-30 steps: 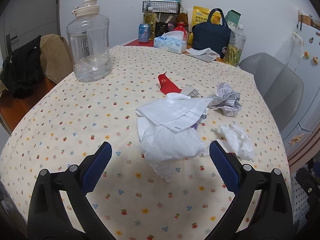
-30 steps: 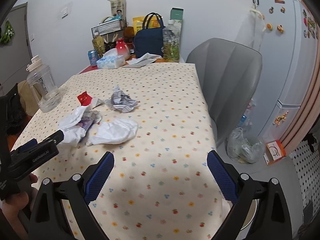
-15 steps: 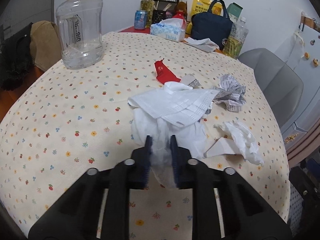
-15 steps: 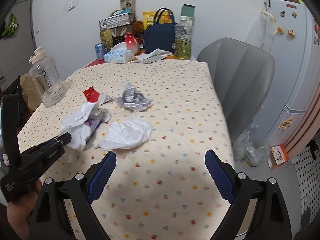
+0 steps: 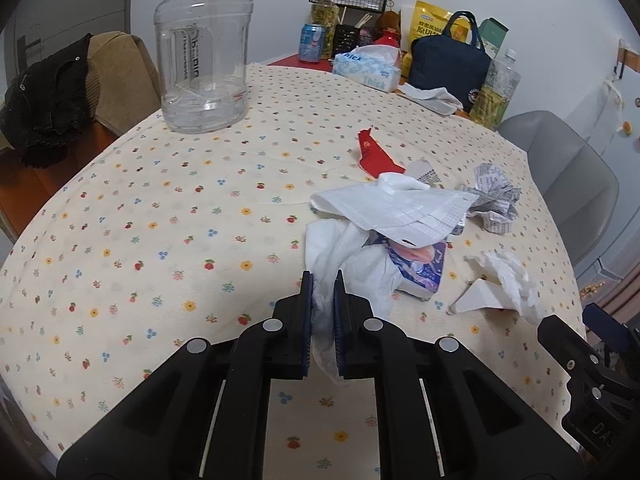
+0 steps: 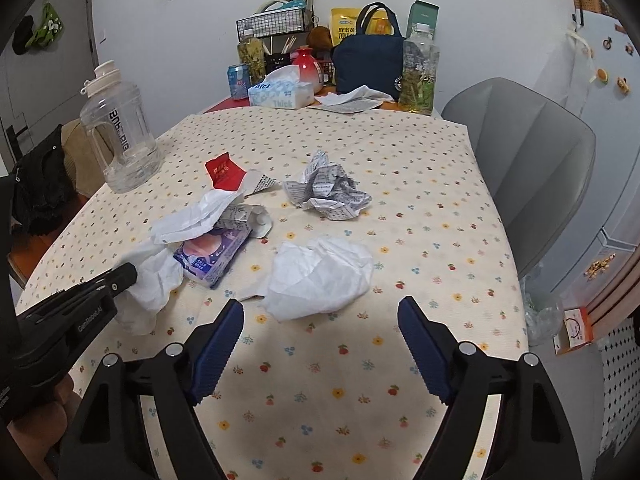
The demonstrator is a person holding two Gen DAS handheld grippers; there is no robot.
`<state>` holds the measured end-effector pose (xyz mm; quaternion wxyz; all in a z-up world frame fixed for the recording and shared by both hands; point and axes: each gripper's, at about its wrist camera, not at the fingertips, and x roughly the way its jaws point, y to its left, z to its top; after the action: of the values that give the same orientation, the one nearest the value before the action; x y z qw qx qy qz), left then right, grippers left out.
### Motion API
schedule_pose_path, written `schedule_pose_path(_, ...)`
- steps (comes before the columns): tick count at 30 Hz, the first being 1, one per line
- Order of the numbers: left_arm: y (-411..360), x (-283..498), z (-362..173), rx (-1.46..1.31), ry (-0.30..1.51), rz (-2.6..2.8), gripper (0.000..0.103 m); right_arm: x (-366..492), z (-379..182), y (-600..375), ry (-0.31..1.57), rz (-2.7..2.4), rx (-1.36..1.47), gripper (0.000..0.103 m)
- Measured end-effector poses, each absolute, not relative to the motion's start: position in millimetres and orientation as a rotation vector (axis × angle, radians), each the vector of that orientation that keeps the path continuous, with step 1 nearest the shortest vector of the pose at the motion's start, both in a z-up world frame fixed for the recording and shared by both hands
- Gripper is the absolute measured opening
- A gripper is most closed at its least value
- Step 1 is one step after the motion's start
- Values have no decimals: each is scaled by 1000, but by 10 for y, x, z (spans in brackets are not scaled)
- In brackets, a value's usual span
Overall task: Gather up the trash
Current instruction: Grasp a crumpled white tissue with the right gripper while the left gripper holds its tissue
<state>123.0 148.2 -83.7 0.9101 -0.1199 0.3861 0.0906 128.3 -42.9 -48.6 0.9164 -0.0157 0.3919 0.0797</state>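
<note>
Crumpled white tissue, limp, pinched in left tool.

Both wrist views: close, angled down over table; share trash pile.

- Left gripper: angled down toward the tabletop; jaws closing, nearly together, blue pads pressing on a white tissue pinched between them.
- Left gripper, seen from the right wrist view: black body entering from the left edge, tip buried in the tissue; part of the hand holding it shows at lower left.
- Right gripper: angled down, jaws wide but closing; nothing between the pads, which hang apart from the paper ahead.
</note>
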Motion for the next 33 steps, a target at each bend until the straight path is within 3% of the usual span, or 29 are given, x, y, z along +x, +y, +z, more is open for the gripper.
schedule_pose_path(3, 1515, 1234, -859, -246, 801, 200, 10, 1325, -534, -381, 816, 167, -38, 76)
schedule_pose_path(5, 1521, 1245, -876, -245, 805, 201, 10, 1357, -578, -364, 830, 172, -41, 70)
schedule_pose_path(6, 1514, 1247, -882, -244, 806, 201, 10, 1372, -601, -356, 840, 179, -40, 60)
schedule_pose_path(8, 1489, 1253, -890, -237, 808, 202, 10, 1403, -644, -347, 868, 200, -33, 21)
schedule_pose_path(11, 1450, 1269, -890, -237, 810, 195, 10, 1401, -662, -346, 886, 220, -26, 5)
schedule_pose_path(33, 647, 1097, -610, -176, 758, 44, 8, 835, -305, -1097, 803, 125, 45, 3)
